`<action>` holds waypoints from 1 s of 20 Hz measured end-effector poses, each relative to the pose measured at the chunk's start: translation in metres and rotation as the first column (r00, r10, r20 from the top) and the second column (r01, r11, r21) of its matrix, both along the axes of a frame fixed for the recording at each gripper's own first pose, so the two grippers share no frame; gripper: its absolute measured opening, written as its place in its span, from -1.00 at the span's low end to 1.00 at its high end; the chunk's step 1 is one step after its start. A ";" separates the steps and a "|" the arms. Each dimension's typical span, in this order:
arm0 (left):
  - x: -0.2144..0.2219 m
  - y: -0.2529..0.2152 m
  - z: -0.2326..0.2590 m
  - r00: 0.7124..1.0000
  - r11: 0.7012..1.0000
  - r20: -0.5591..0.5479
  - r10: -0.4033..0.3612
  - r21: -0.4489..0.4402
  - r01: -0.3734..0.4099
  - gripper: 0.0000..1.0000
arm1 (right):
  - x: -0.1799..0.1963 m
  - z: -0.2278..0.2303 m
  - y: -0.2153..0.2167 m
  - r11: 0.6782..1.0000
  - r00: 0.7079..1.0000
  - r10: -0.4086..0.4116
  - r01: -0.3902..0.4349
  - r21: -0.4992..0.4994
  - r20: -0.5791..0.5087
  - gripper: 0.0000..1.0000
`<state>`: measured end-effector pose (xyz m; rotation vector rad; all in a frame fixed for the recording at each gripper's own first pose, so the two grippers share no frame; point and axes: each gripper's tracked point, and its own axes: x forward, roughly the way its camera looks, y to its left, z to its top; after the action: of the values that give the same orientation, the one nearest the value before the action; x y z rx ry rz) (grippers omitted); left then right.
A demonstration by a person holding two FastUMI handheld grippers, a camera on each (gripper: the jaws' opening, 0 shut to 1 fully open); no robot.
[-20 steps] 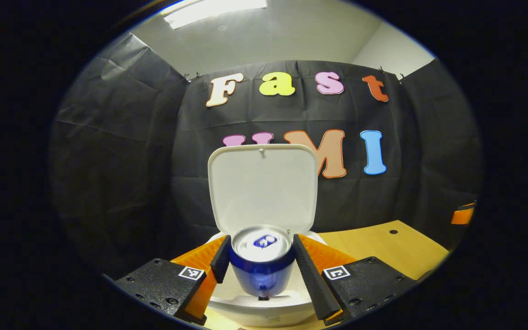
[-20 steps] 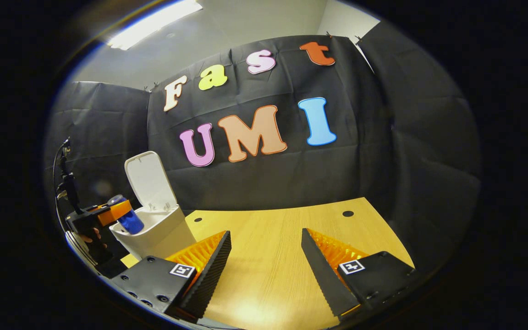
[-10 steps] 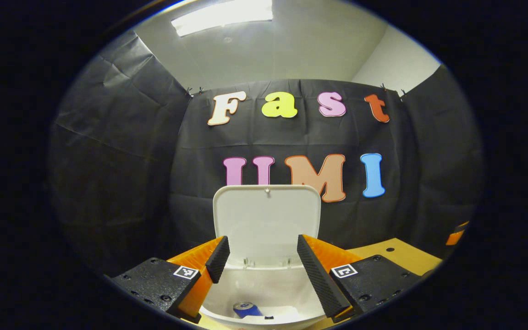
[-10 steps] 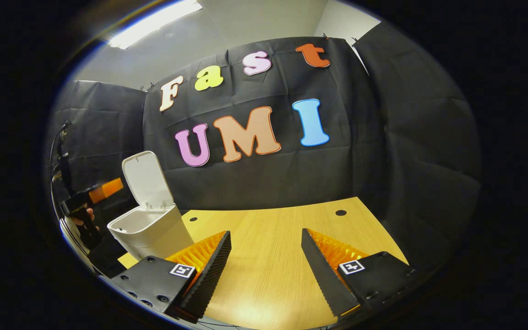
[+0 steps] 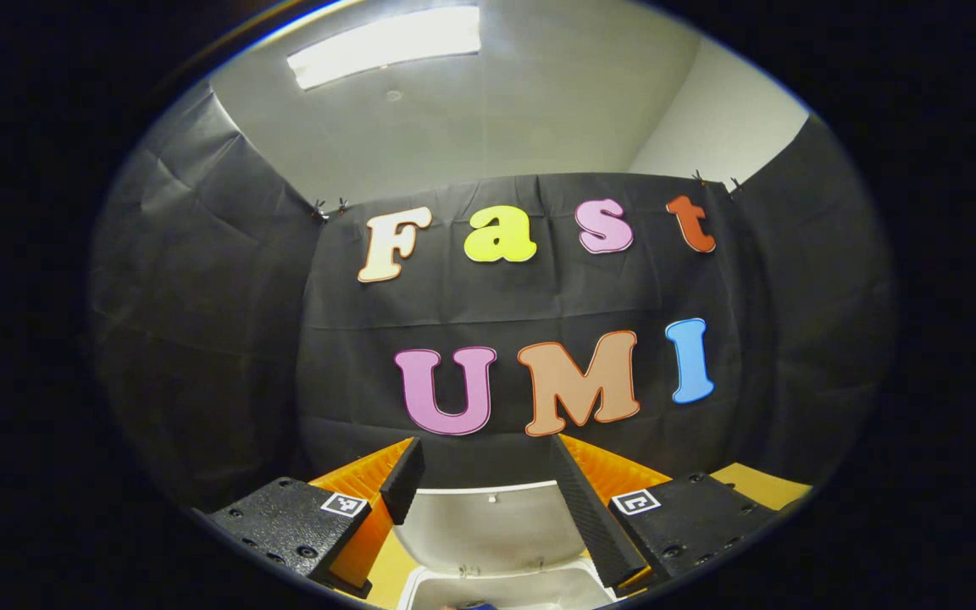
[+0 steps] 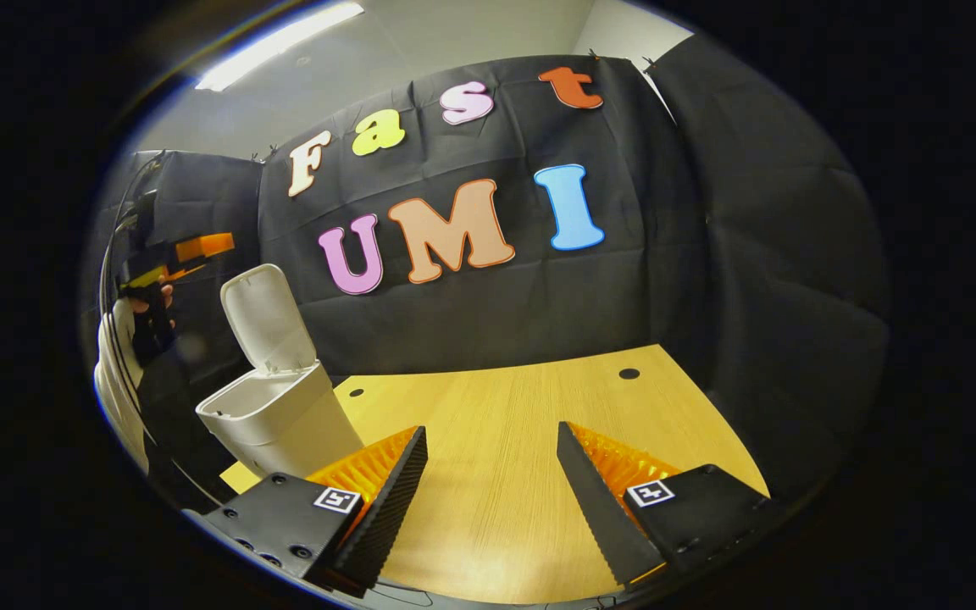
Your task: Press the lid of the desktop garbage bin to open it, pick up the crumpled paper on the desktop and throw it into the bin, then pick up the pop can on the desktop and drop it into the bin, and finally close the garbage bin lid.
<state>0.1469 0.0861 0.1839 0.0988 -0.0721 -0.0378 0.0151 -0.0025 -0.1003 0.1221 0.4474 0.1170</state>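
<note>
Left gripper view: the left gripper (image 5: 488, 491) hangs above the garbage bin (image 5: 505, 585), its 2 fingers apart with nothing between them. The bin's lid (image 5: 488, 521) stands raised behind the opening, and a sliver of the blue pop can (image 5: 473, 605) shows inside at the bottom edge.

Right gripper view: the right gripper (image 6: 492, 470) hovers over the wooden table (image 6: 505, 424), fingers spread and empty. The white bin (image 6: 280, 415) sits at the table's left with its lid (image 6: 263, 318) upright. Above and left of it, a hand (image 6: 149, 309) holds the left gripper (image 6: 187, 254).
</note>
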 end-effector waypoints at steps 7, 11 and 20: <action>0.030 0.004 -0.044 0.992 0.999 -0.122 0.020 -0.030 -0.024 0.76 | -0.007 -0.012 -0.006 1.000 0.999 -0.019 0.018 -0.012 -0.034 0.96; 0.023 0.005 -0.042 0.996 0.998 -0.094 0.008 -0.068 -0.014 0.77 | -0.010 -0.018 -0.007 1.000 0.998 -0.029 0.028 -0.008 -0.057 0.95; -0.043 0.004 -0.050 1.000 0.998 0.000 0.028 -0.058 -0.028 0.77 | -0.021 -0.030 0.014 0.999 0.995 0.042 -0.043 -0.013 -0.094 0.96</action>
<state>0.1041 0.0903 0.1337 0.0414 -0.0731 -0.0074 -0.0059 0.0115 -0.1304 0.1033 0.5442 0.1498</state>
